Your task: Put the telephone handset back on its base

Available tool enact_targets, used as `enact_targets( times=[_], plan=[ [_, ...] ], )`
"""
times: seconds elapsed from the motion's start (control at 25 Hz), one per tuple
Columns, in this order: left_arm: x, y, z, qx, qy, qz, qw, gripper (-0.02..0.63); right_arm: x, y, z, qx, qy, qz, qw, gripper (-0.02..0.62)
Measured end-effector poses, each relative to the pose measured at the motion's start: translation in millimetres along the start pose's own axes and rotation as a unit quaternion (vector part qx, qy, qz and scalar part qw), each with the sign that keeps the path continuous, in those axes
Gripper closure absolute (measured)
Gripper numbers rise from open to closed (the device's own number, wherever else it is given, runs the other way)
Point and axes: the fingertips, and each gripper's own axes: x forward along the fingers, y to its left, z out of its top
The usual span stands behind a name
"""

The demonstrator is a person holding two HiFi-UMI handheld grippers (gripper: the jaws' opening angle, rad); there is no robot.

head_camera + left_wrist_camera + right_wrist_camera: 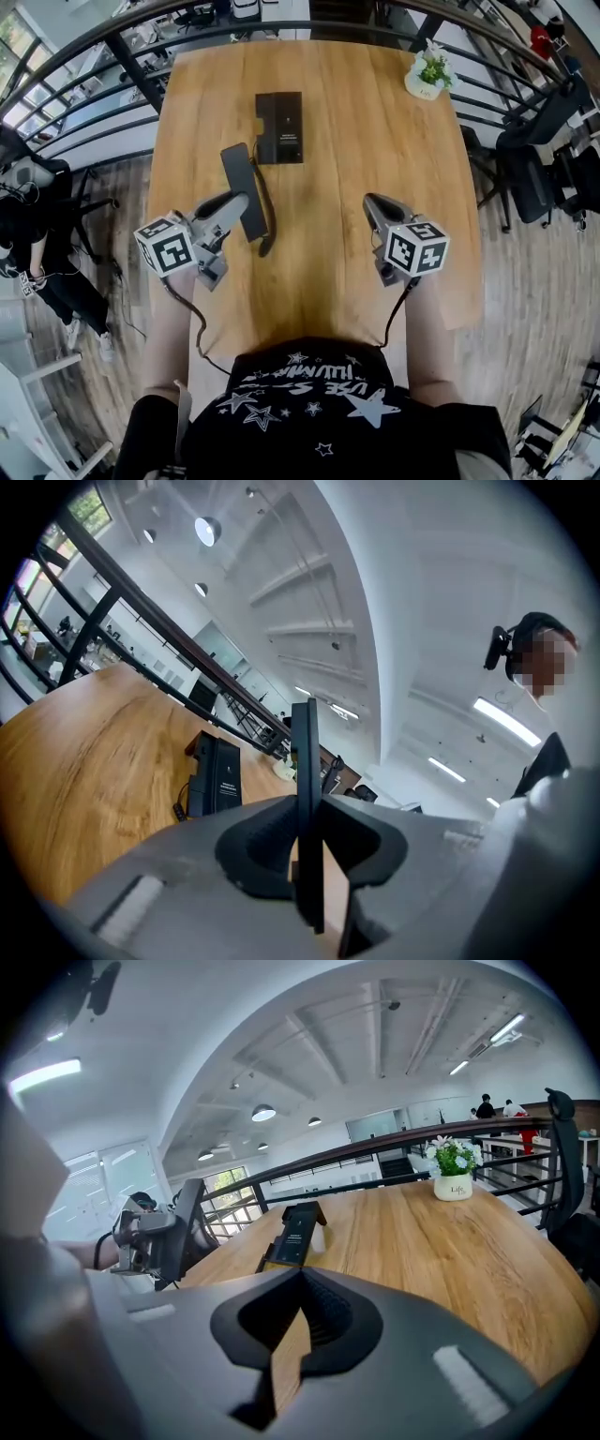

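Left hand-held gripper [244, 201] pinches the handset [307, 780], edge-on in its view, broadside from my head view; right hand-held gripper [300, 1279] pressed together, empty.

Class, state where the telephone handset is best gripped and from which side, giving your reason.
Grip the handset across its two broad faces near mid-length, coming in over a thin long edge, as the left claw does. The slab is thin, and its ends stay free for the base.
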Motion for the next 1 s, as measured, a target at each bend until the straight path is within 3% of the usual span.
enact_targets(
  times=[0.48, 0.72, 1.0],
  plan=[
    [61.4, 56.2, 32.9, -0.006, 0.012, -0.014, 0.9998, 0.523, 67.4, 0.4, 29.2, -0.007, 0.009, 0.031, 0.999, 0.594],
    [92.2, 94.0, 44.0, 0.020, 0.035, -0.025, 0.9989, 0.523, 103.6, 6.6, 16.7, -0.003, 0.029, 0.059, 0.998, 0.594],
    [108.5, 121.4, 47.8, 0.021, 0.043, -0.031, 0.9983, 0.523, 123.2, -1.7, 4.5, 0.014, 0.038, 0.065, 0.997, 0.594]
  ],
)
